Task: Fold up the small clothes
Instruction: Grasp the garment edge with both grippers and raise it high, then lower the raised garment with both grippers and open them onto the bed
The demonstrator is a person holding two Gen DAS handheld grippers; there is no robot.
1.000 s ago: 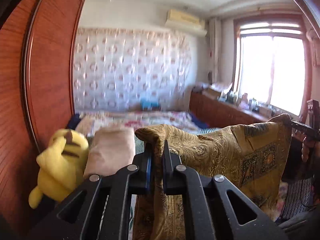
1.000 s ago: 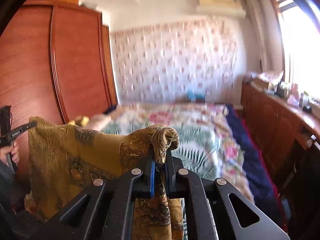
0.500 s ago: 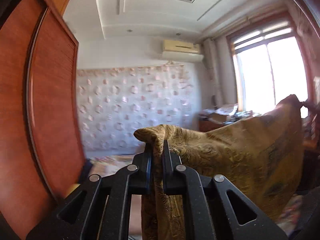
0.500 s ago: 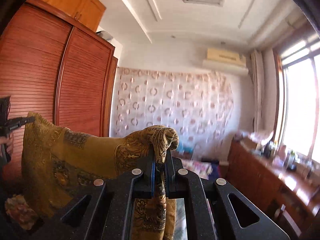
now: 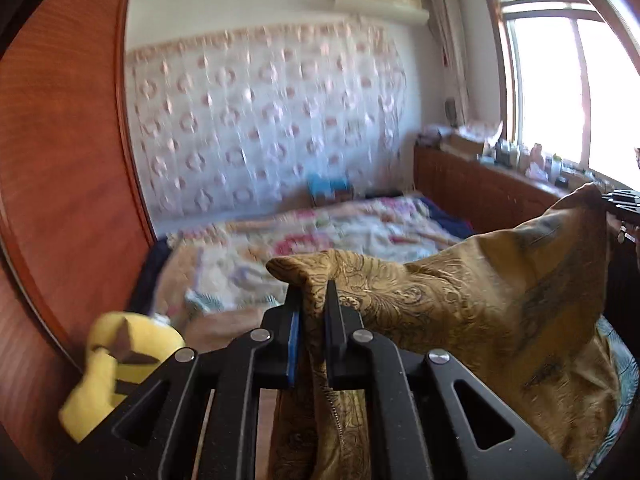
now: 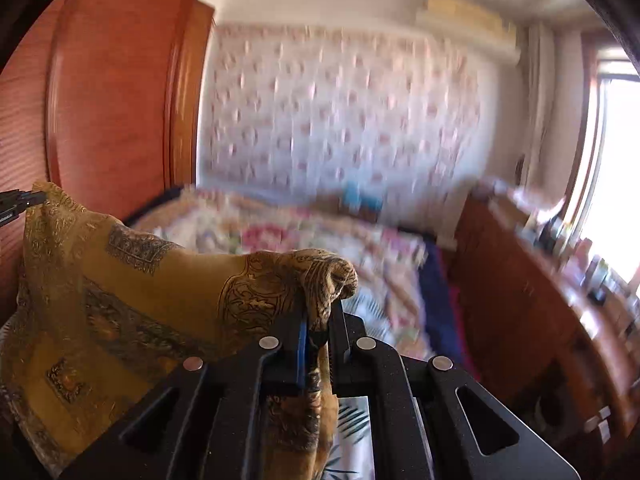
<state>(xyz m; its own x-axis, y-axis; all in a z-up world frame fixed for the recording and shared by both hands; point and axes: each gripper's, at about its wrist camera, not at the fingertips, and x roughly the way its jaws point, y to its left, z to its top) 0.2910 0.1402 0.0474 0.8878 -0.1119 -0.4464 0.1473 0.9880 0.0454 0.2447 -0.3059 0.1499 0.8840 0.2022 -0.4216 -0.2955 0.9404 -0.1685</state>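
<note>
Jaws on my left gripper (image 5: 308, 304) are clamped on one top corner of the mustard patterned cloth (image 5: 460, 312); my right gripper (image 6: 318, 314) pinches the opposite corner. Cloth hangs slack between them in the air, above the near end of the floral bed (image 5: 360, 232). I judge it thin, light, limp, maybe slippery; corners are the right hold.
</note>
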